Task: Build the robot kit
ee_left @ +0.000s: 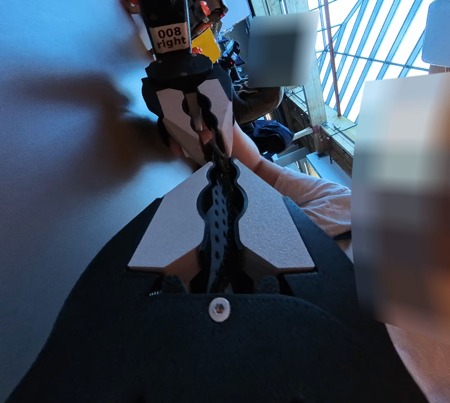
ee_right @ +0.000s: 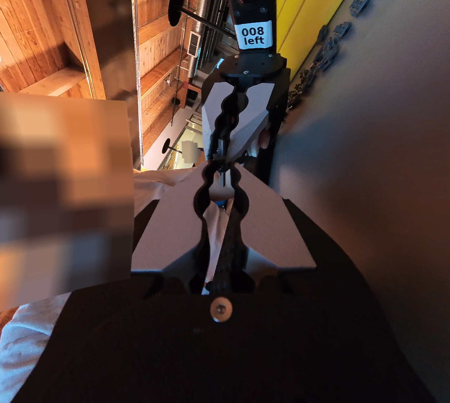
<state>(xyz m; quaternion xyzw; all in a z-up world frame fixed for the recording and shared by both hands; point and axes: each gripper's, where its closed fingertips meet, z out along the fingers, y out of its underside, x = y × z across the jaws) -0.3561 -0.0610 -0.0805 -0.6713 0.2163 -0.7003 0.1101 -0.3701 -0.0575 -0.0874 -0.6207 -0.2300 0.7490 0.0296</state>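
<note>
My two grippers meet tip to tip and share a black strap. In the left wrist view, my left gripper [ee_left: 221,165] is shut on the black perforated strap [ee_left: 218,226], which runs back between its grey fingers [ee_left: 175,226]. The right gripper [ee_left: 210,145] faces it, shut on the same strap at a small metal piece [ee_left: 198,121]. In the right wrist view, my right gripper [ee_right: 220,168] is shut on the strap [ee_right: 227,245], which looks textured here. The left gripper [ee_right: 219,156] faces it. A small metal part [ee_right: 221,148] sits where the tips meet.
A pale blue-grey surface [ee_left: 48,148] fills the left of the left wrist view, with a blurred hand shadow on it. A person's arm in a pink sleeve [ee_left: 309,191] reaches in. Large windows [ee_left: 377,26] are behind. The right wrist view shows wooden beams [ee_right: 48,26] and a yellow panel [ee_right: 316,14]. My left and right fingertips are right by each other. From either gripper's tips it is about 30 cm to the yellow panel [ee_right: 316,14].
</note>
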